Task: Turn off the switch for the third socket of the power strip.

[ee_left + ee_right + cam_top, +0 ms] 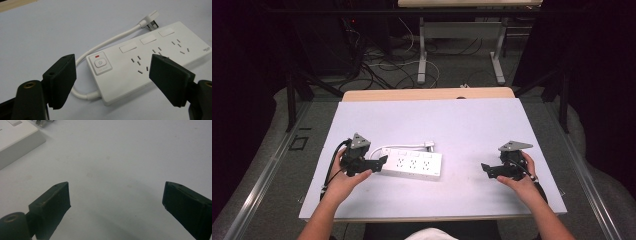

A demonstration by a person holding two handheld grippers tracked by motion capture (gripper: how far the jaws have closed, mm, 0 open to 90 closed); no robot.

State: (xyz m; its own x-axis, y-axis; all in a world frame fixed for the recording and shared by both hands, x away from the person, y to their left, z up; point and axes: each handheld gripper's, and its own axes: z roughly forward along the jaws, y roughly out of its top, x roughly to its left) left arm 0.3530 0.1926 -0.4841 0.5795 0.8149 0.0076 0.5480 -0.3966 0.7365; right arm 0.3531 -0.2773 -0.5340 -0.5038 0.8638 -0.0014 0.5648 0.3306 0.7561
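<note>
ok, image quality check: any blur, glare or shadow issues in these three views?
High view: table evenly lit, surroundings dark, overall soft. Left gripper view: power strip sharp, no glare, near pads slightly blurred. Right gripper view: left and right pads out of focus, a soft shadow on the table between them, power strip corner blurry.

Bright table, dark vignetted surroundings

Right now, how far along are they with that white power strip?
Nothing looks done yet. The power strip lies flat on the table, its cord looped beside it and its plug lying loose. In hand: the left gripper, jaws open, sits at the strip's switch end. The right gripper is open, apart over bare table. Any grasp is still to come.
</note>
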